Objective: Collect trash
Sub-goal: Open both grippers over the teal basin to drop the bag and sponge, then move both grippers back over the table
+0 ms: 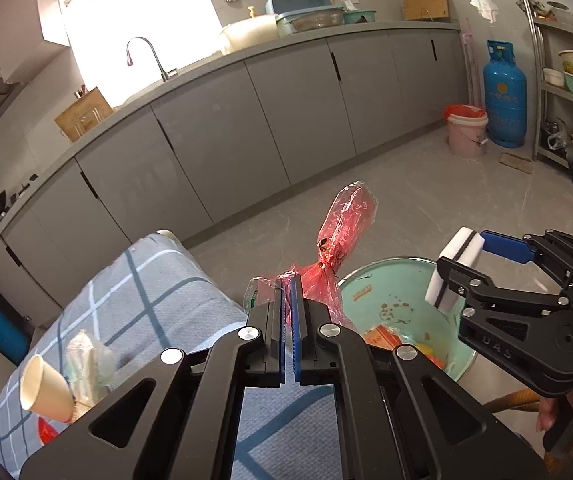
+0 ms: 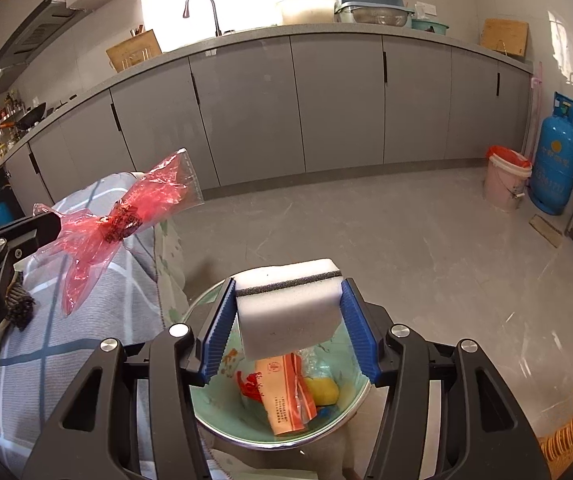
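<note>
My left gripper [image 1: 289, 280] is shut on a red crinkled plastic wrapper [image 1: 344, 220], held in the air just left of a pale green basin [image 1: 462, 354]. The wrapper also shows in the right wrist view [image 2: 126, 220], with the left gripper [image 2: 52, 222] at the left edge. My right gripper [image 2: 288, 298] is shut on a white sponge [image 2: 290, 312] with a dark layer, held above the basin [image 2: 200, 412], which holds an orange packet [image 2: 282, 392], a yellow item and red scraps. The right gripper [image 1: 460, 254] with its sponge [image 1: 452, 268] shows in the left wrist view.
A table with a blue-grey checked cloth [image 1: 158, 304] carries a paper cup [image 1: 42, 390], crumpled clear plastic [image 1: 86, 364] and a dark brush [image 2: 20, 304]. Grey kitchen cabinets [image 1: 246, 128] run behind. A pink bucket [image 1: 466, 132] and blue gas cylinder [image 1: 504, 92] stand on the floor far right.
</note>
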`<act>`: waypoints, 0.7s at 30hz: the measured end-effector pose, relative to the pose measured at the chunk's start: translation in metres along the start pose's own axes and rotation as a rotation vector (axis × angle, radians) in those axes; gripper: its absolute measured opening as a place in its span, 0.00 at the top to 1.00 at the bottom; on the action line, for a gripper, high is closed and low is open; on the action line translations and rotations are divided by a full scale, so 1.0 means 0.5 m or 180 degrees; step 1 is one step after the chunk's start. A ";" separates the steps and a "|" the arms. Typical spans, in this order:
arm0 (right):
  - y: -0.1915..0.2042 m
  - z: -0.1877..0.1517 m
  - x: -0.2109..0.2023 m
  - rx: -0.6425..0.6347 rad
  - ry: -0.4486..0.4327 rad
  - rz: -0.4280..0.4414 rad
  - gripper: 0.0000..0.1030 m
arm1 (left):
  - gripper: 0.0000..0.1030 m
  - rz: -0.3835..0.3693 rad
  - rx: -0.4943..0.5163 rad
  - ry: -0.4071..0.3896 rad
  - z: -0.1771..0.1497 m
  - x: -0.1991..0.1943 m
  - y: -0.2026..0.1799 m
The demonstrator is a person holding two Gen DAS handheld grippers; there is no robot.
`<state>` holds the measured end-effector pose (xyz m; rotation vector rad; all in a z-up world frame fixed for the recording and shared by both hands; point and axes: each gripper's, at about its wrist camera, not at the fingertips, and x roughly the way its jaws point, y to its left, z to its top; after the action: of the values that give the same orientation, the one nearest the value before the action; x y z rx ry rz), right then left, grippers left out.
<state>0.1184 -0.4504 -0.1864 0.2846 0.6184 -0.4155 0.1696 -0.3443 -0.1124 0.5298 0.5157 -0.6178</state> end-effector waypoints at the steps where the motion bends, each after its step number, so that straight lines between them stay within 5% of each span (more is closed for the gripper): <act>1: -0.005 -0.003 0.008 0.0010 0.0003 -0.0009 0.43 | 0.94 -0.0029 -0.0008 0.0023 0.000 0.009 -0.003; 2: -0.007 -0.007 0.012 0.0015 0.0003 -0.0020 0.40 | 0.87 -0.0021 -0.0019 0.0035 -0.001 0.017 -0.005; 3: -0.013 -0.011 0.019 0.0032 0.0011 -0.0046 0.36 | 0.66 -0.0006 -0.0025 0.0049 -0.002 0.023 -0.007; 5: -0.027 -0.018 0.029 0.0100 0.0063 -0.0087 0.36 | 0.55 0.0006 -0.0062 0.0060 -0.007 0.029 -0.006; 21: -0.029 -0.070 -0.070 0.0597 0.0015 -0.0018 0.24 | 0.33 0.0270 -0.0259 -0.0037 -0.083 -0.086 0.066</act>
<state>0.0683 -0.4397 -0.1942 0.4628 0.5859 -0.4793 0.1491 -0.2792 -0.1079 0.4684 0.5027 -0.5167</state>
